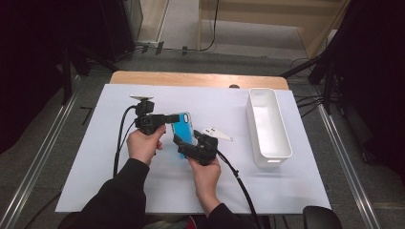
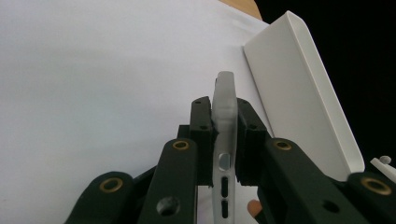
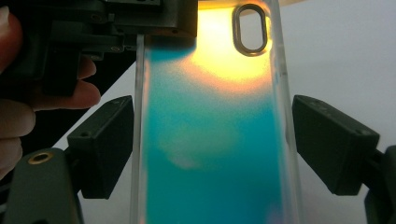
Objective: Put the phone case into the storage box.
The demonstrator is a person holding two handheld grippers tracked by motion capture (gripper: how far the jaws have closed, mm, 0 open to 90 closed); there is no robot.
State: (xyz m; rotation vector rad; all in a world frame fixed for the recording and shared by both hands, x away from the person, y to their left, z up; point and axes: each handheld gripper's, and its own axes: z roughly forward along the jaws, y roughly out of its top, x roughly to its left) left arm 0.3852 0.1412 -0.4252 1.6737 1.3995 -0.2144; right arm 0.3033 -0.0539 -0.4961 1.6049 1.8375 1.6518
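The table [image 1: 200, 78] carries a white sheet [image 1: 95, 162] that covers most of its top. On the sheet, at about 3 o'clock from the hands, stands a long white bin [image 1: 267, 126], open side up, lying lengthwise from 12 to 6 o'clock; the left gripper view shows it too [image 2: 299, 93], at 2 o'clock from the jaws.

Near the sheet's middle, both grippers meet at a phone case [image 1: 183, 130], blue-green with a clear rim, held up off the sheet. The left gripper [image 1: 160, 123] sits at the case's 9 o'clock edge. Its jaws are clamped on the rim: in its own view [image 2: 225, 140] the frosted edge of the case [image 2: 224, 116] stands upright, pinched between the two black pads, its button slots showing below.

The right gripper [image 1: 184, 143] comes up from 6 o'clock. In its own view [image 3: 212, 144] the jaws stand spread to either side of the case [image 3: 210, 154]; the left pad is close against the clear rim, the right one stands a little clear of it, so they straddle the case without pressing it. At 12 o'clock there the case glows yellow-orange around an oval camera cut-out [image 3: 250, 29].
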